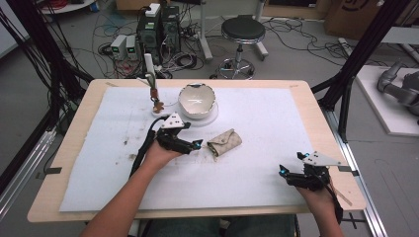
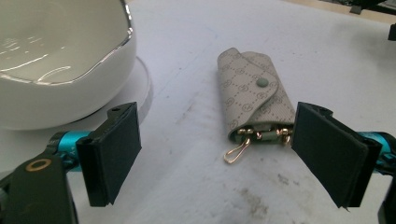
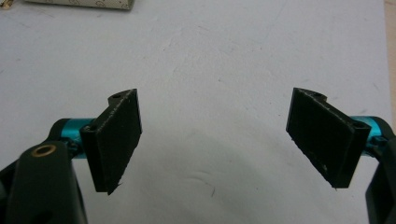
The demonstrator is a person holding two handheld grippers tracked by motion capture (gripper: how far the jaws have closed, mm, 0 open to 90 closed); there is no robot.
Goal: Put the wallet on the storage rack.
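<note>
Probably light and soft, the beige patterned fabric key pouch [image 2: 250, 95] suits a mid-body pinch by the wide-open left tool [image 2: 219, 156], while the right tool [image 3: 212, 142] gapes empty.

Glossy ceramic-looking bowl [image 2: 56, 51], matt woven-looking key pouch [image 2: 250, 93], gold metal clasp [image 2: 236, 151]

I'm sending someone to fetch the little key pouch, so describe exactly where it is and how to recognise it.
Look at the white mat covering the wooden table, then find the white bowl near its far edge. Just in front of the bowl, beside the open left gripper, lies the key pouch. It is the only beige patterned fabric item, with a snap flap and gold clips poking from one end.
</note>
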